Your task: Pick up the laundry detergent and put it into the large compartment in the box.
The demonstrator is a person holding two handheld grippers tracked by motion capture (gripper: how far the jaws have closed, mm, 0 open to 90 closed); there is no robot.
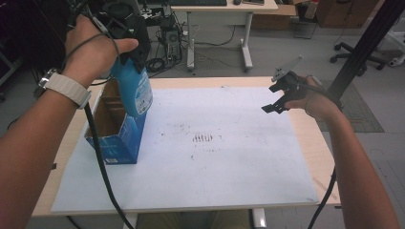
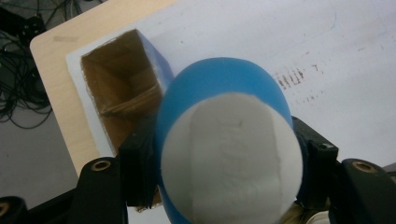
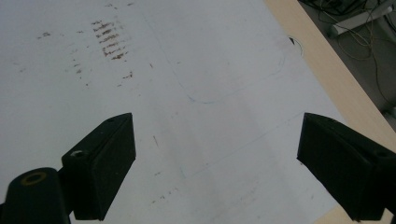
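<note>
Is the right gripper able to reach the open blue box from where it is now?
Probably yes: the right gripper is open and holds nothing, and bare white mat lies between it and the blue box.

Soft, even indoor light, mildly grainy pictures

The white sheet (image 1: 215, 157) on the bench glares faintly at centre; shadows stay weak. In the left gripper view the blue-and-white bottle (image 2: 229, 140) looms close and blurred; the upper left of the high view falls dark.
</note>
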